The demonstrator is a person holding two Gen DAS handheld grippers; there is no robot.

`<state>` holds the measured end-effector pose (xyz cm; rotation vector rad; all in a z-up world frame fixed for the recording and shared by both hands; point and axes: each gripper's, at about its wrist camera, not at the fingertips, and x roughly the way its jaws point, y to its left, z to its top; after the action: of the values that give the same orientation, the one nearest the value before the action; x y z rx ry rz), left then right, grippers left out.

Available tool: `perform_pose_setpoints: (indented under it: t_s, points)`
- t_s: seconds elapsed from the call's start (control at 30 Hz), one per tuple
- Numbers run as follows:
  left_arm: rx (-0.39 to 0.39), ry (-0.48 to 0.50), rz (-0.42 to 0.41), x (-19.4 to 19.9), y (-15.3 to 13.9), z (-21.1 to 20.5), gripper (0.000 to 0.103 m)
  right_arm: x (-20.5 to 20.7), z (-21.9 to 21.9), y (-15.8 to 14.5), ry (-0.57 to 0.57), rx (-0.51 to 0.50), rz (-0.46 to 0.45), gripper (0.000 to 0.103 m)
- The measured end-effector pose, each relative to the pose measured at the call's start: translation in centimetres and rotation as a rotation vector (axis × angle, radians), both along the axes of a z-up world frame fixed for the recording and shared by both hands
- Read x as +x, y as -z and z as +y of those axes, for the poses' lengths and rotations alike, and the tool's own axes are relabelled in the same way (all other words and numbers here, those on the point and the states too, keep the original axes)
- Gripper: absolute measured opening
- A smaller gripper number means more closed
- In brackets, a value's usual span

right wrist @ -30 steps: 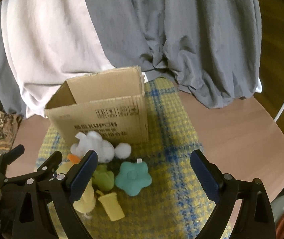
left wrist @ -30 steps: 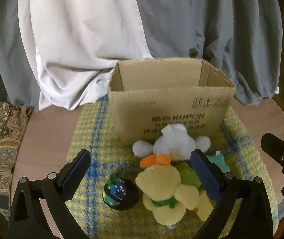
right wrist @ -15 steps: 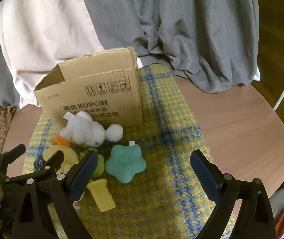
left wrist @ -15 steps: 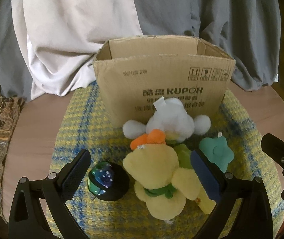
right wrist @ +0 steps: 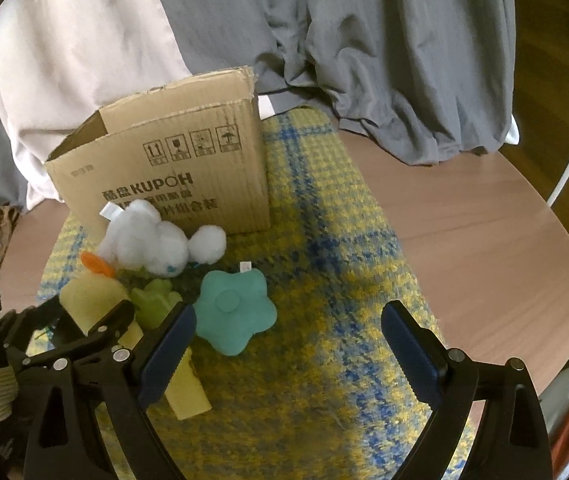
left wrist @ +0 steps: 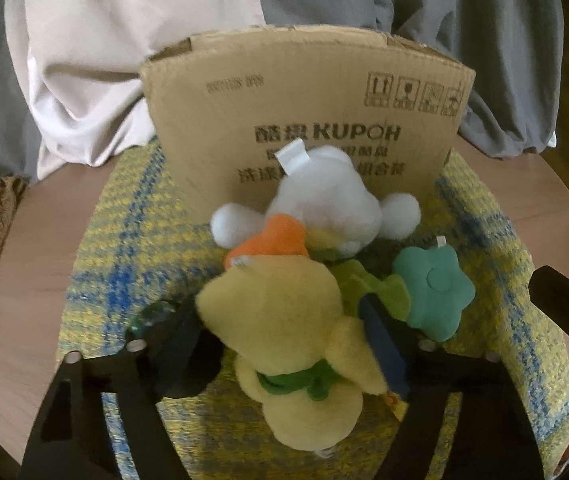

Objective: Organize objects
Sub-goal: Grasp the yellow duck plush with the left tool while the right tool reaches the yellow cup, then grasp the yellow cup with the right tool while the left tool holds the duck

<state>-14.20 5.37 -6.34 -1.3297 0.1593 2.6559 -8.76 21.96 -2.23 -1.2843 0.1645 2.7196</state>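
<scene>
Task at its start: every toy lies on the plaid mat [right wrist: 336, 264] in front of the box [left wrist: 308, 120]; what the box holds cannot be told. The left tool [left wrist: 280, 334] has just been closing its jaws on the yellow plush [left wrist: 284, 320], which sits between them, pads at its sides; firm contact is likely. The right tool [right wrist: 288, 344] stands wide and empty over bare mat, at 4 o'clock from the teal star [right wrist: 232, 312]. Still to be boxed: white plush [left wrist: 324, 208], star, green toy [right wrist: 152, 304], yellow block [right wrist: 184, 390]. Left view alone shows the grip; right view alone shows the block and the box's open top.
</scene>
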Motion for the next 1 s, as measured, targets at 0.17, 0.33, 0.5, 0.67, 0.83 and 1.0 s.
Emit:
perform_pose_setpoints:
  t_s: [0.17,0.33,0.5,0.67,0.83,1.0]
  points:
    - [-0.012,0.001,0.011,0.1,0.1,0.4,0.063,0.0,0.2,0.3,0.001,-0.005,-0.008,0.094]
    - [0.004,-0.009,0.023,0.5,-0.6,0.1,0.056,0.2,0.1,0.5,-0.004,-0.028,-0.014,0.094]
    - [-0.013,-0.010,0.053,1.5,-1.5,0.2,0.055,0.7,-0.1,0.2,-0.012,-0.029,-0.008,0.094]
    - [-0.015,-0.023,0.075,2.7,-2.4,-0.2,0.054,1.1,0.1,0.1,-0.015,-0.048,-0.008,0.094]
    - [-0.018,-0.039,0.105,4.1,-3.5,-0.8,0.054,1.4,-0.3,0.2,-0.034,-0.066,-0.015,0.094]
    - [-0.014,-0.073,0.132,6.3,-4.4,-2.1,0.054,2.0,-1.8,-0.5,-0.081,-0.045,-0.007,0.094]
